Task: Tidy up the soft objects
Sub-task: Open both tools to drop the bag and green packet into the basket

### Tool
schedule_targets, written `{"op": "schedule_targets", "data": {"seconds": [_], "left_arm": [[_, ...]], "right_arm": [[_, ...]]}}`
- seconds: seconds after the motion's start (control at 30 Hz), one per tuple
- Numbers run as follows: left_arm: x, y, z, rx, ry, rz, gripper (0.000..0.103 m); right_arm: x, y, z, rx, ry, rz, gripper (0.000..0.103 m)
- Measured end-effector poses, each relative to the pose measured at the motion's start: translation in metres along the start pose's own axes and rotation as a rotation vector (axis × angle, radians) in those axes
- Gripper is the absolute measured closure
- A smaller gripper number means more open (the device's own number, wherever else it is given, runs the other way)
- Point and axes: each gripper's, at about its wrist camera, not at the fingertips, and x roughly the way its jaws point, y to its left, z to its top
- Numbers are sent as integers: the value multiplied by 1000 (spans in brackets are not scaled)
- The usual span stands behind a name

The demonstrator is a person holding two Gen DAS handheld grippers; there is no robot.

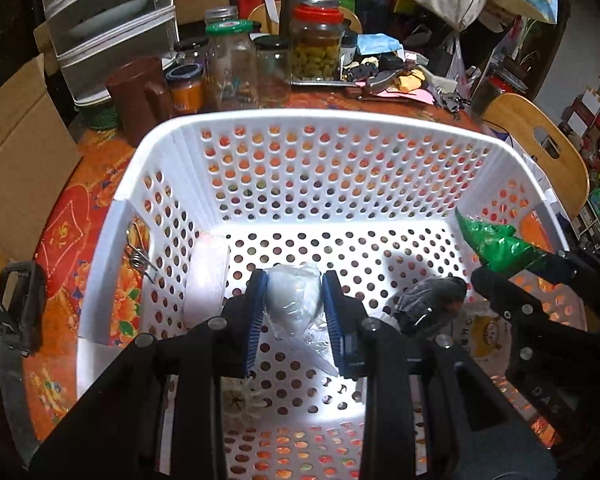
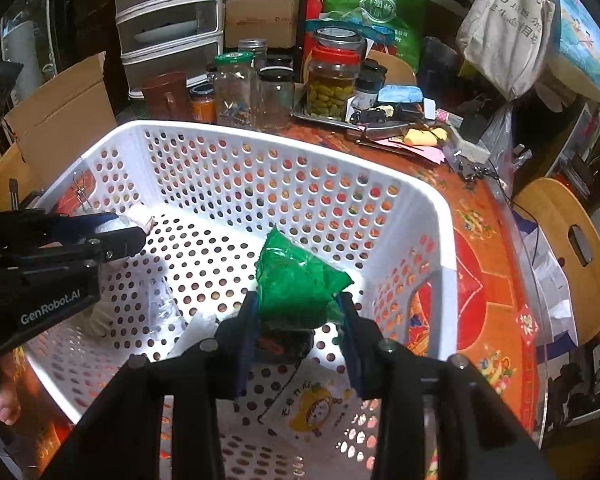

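A white perforated basket [image 1: 316, 120] [image 2: 428, 200] sits on the orange floral table. My left gripper [image 1: 294, 304] is shut on a white soft object in clear wrap [image 1: 294, 298] and holds it inside the basket. My right gripper [image 2: 298, 320] is shut on a green soft packet [image 2: 300, 280], held over the basket's right side; it also shows in the left wrist view [image 1: 500, 246]. On the basket floor lie a pale pink soft roll [image 1: 206, 280], a black wrapped object [image 1: 428, 300] and a yellow cartoon packet [image 2: 312, 408].
Glass jars [image 1: 316, 48] [image 2: 328, 80], a brown mug [image 1: 140, 96], a drawer unit [image 1: 108, 20] and clutter crowd the table behind the basket. A cardboard box [image 1: 16, 168] stands at left. A wooden chair [image 2: 568, 240] stands at right.
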Motion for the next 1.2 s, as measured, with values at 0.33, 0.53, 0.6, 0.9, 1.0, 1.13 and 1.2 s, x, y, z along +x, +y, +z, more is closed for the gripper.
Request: {"op": "schedule_targets", "data": {"seconds": [0.33,0.53,0.6,0.9,1.0,1.13,1.2], "left_arm": [[-9,0,-6,2,-36,-1,33],[-30,-3,-10,16,-74,-4,17],[-39,-3,-14,16,-92,-5,13],[-84,0,-38,26,-164,-7,4],[-109,0,-55,48,-217,-21,0],[-142,9,-87,33,-282,-45,0],[-150,15,-100,17,-285,-52,0]], "right_arm": [[1,0,-2,5,-2,4,42],[-15,-7,-6,33,-48,21,18],[-25,-11,-8,47,-69,32,15],[-62,-15,-30,63,-134,67,6],[-76,-14,-40,50,-157,58,5],[-97,-14,-62,65,-210,82,3],[-105,-11,-74,74,-211,74,3]]}}
